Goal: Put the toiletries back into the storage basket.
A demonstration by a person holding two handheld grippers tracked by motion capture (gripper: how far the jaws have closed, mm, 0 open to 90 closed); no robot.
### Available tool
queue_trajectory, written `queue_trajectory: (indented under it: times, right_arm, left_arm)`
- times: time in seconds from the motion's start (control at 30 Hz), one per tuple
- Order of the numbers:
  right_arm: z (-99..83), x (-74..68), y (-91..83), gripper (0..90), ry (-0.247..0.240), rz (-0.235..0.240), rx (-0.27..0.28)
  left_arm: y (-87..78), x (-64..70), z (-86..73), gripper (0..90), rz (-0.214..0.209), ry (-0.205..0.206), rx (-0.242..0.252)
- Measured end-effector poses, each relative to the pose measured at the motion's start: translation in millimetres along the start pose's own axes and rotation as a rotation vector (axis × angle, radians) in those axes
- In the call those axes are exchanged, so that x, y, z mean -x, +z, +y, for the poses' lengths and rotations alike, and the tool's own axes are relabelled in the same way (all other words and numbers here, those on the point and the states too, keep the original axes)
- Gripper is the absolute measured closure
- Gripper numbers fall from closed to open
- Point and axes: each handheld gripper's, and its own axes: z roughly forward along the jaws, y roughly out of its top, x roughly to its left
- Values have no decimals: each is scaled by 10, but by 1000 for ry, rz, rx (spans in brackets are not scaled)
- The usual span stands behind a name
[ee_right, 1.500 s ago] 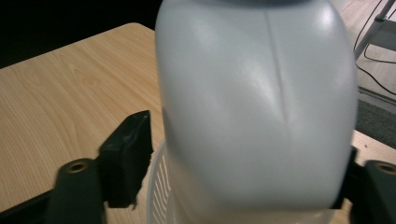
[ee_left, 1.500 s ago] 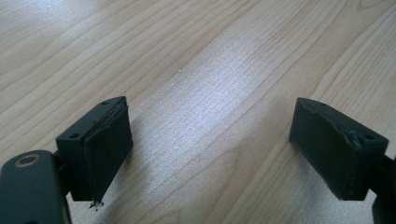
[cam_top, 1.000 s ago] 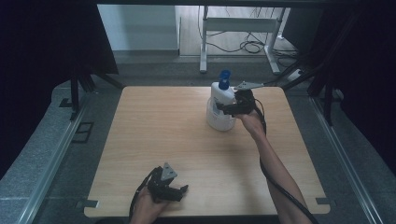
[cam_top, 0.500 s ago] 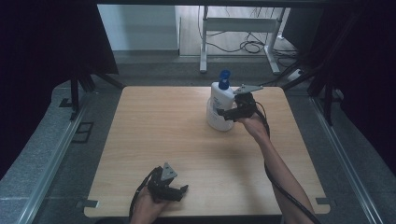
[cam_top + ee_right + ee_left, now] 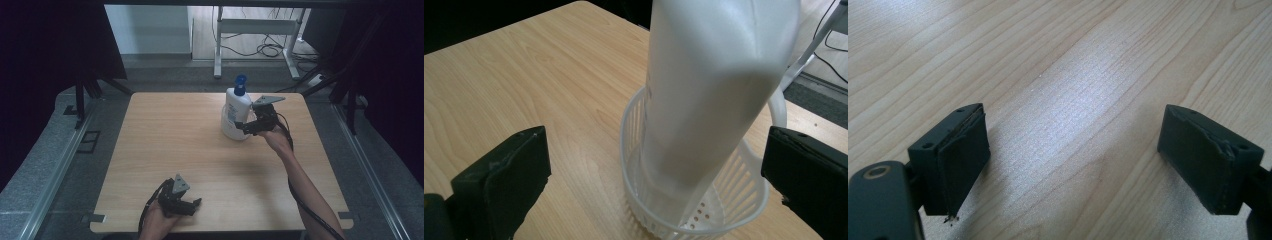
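Nearest me, my left tongs (image 5: 192, 204) rest low at the near edge of the tabletop (image 5: 165, 145), jaws spread wide with nothing but bare wood between them, as the left gripper view confirms (image 5: 1073, 165). They are well apart from the work and play no part in it for now.

Farther out, my right tongs (image 5: 243, 126) are up against the bottle (image 5: 237, 107), which stands in a white slotted basket (image 5: 744, 200) directly ahead of them. In the right gripper view the jaws are released, one on each side of the bottle (image 5: 719, 85) and both clear of it, with the basket rim sitting between and just below them. The bottle leans a little inside the basket rather than standing square, its blue pump top (image 5: 241, 85) above the tongs.

My worry is the lean. If I clench off-centre, one jaw will meet the bottle first and push it over against the rim, and the light basket could slide or tip with it. Closing too low could catch the basket wall along with the bottle, so a lift would drag both. The smooth plastic may also slip if the hold is high and the weight sits low.
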Motion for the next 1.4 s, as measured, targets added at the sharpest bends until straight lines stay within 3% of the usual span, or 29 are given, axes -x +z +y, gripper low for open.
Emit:
queue_trajectory:
  times: [0.63, 1.4]
  right_arm:
    - [-144, -81, -130, 0, -16, 22, -16]
    - [-395, -81, -310, 3, 2, 23, -18]
  left_arm:
    - [1, 1, 0, 124, -1, -2, 2]
    - [-1, -1, 1, 124, 0, 3, 0]
